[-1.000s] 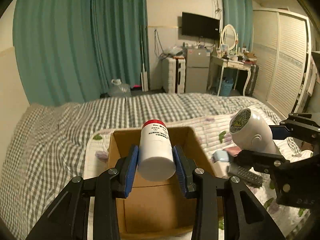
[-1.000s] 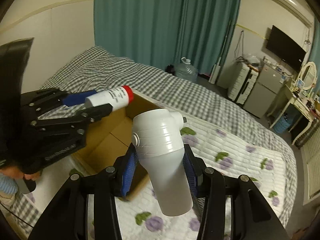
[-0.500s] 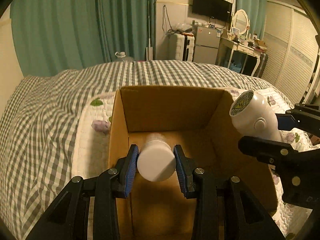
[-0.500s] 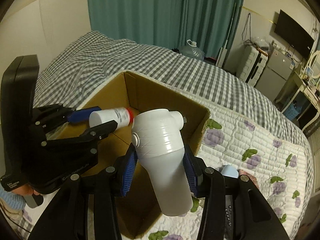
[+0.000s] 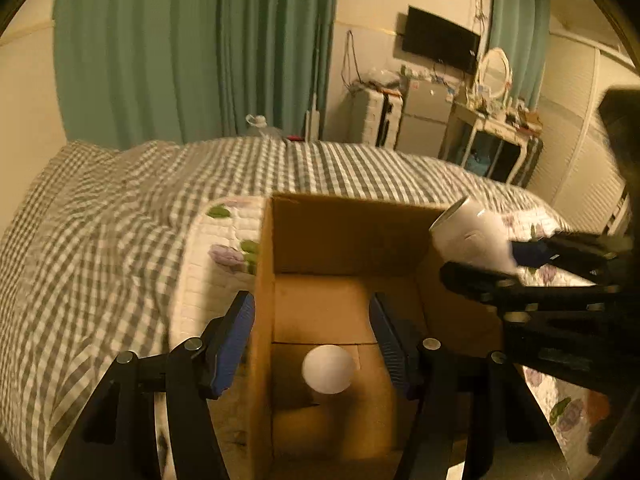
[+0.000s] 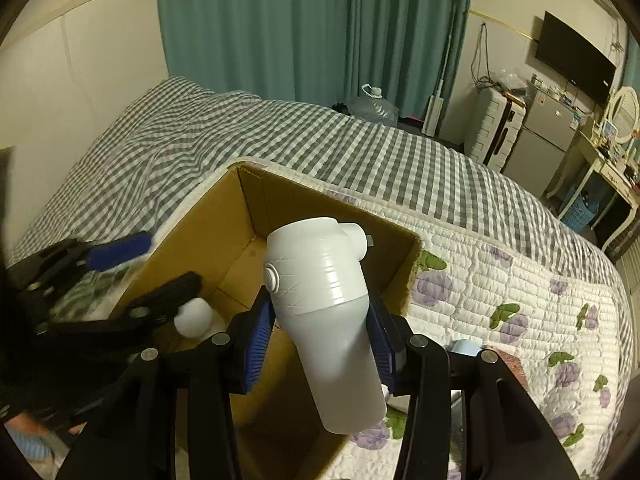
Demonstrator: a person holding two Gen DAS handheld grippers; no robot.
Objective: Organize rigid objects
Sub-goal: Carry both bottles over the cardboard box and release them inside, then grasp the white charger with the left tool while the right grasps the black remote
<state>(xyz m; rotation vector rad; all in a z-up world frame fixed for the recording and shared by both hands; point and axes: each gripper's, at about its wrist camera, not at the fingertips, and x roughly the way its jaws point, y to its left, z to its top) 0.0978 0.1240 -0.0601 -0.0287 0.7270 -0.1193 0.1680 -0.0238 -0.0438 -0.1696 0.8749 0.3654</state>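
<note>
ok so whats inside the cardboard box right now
One white bottle lies on the floor of the cardboard box, seen end-on. The open left gripper straddles the box's left wall. The near floor is hidden by gripper fingers and the white hair dryer.

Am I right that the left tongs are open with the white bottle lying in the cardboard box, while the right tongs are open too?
Not quite. The right tongs are shut on the white dryer-like device, as the right wrist view shows. The left tongs are open, with the white bottle in the cardboard box.
</note>
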